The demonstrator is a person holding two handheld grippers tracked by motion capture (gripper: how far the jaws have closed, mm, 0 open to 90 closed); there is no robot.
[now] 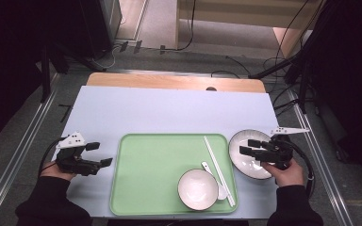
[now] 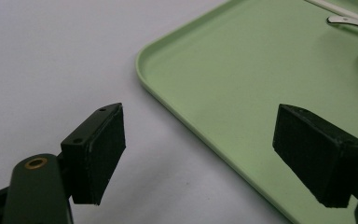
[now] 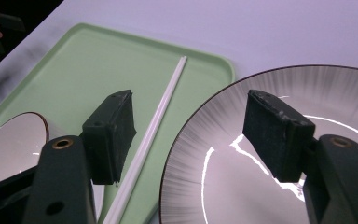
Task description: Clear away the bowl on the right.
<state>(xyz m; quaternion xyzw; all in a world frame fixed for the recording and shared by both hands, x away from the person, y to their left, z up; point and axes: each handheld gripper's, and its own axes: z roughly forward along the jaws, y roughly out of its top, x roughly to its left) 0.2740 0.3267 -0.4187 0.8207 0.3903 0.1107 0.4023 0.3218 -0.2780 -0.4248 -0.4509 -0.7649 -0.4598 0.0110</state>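
The right gripper (image 1: 250, 147), jaws released, is poised over the white dark-rimmed plate (image 1: 245, 162) at three o'clock of the green plastic tray (image 1: 146, 174). The left gripper (image 1: 99, 154), also released, is held at nine o'clock. A rim grasp seems called for next.

On the tray (image 1: 141, 188) lie a bowl (image 1: 197, 189), spoon (image 1: 215, 180) and chopsticks (image 1: 218, 168); right of it, a plate (image 1: 245, 143).
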